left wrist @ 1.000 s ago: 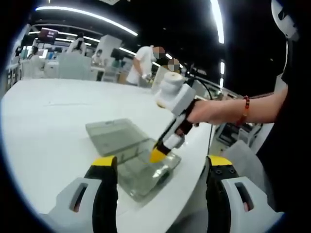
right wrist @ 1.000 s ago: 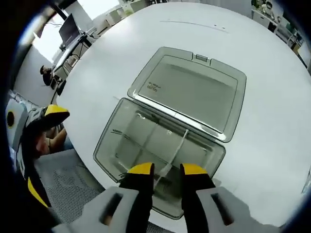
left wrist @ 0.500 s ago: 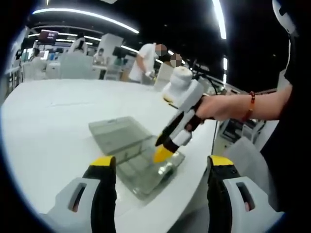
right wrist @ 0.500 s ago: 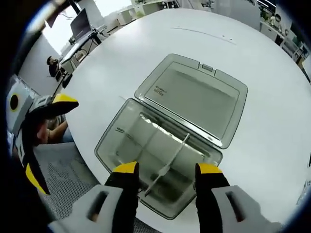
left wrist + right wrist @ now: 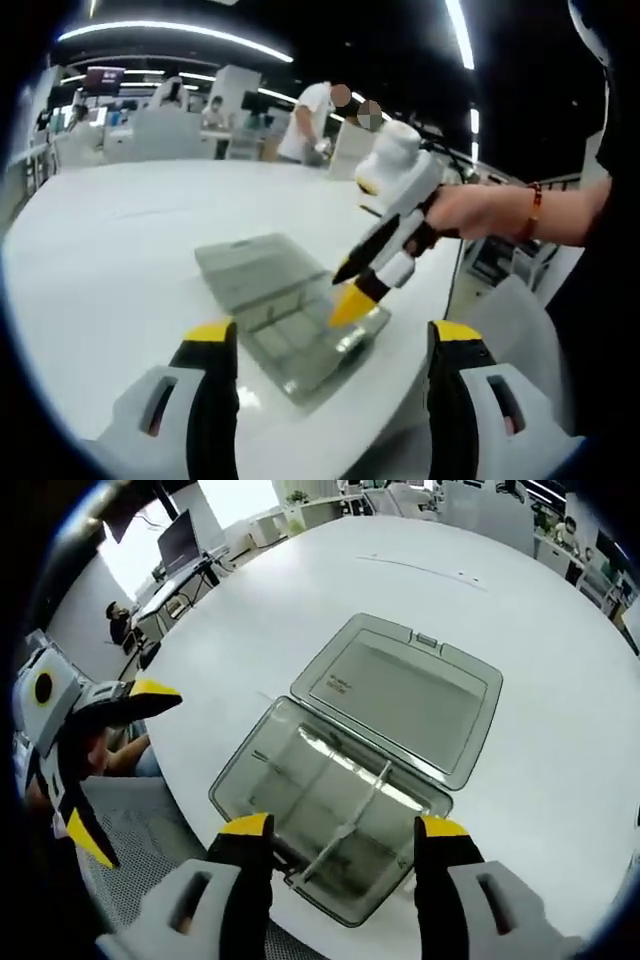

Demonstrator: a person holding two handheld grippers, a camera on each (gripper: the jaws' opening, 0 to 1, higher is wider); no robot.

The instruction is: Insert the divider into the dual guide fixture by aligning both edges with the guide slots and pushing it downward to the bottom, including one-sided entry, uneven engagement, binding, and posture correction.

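Note:
A clear plastic box [image 5: 335, 825] with its hinged lid [image 5: 405, 692] laid flat open sits near the edge of a white round table [image 5: 300, 600]. A thin translucent divider [image 5: 352, 820] stands across the box, seated between its walls. My right gripper [image 5: 343, 832] hangs above the box's near end, open, holding nothing. In the left gripper view the same box [image 5: 295, 325] lies ahead, and the right gripper [image 5: 358, 290] hovers over it in a person's hand. My left gripper [image 5: 330, 335] is open and empty, back from the box.
The table edge runs just behind the box in the right gripper view, with grey mesh flooring [image 5: 130, 830] below. The left gripper [image 5: 90, 740] shows at the left there. Desks and people [image 5: 310, 115] stand in the far background.
My right gripper opened, let go of the divider and lifted up away from the box. The divider stays standing in the box. The left gripper stays open.

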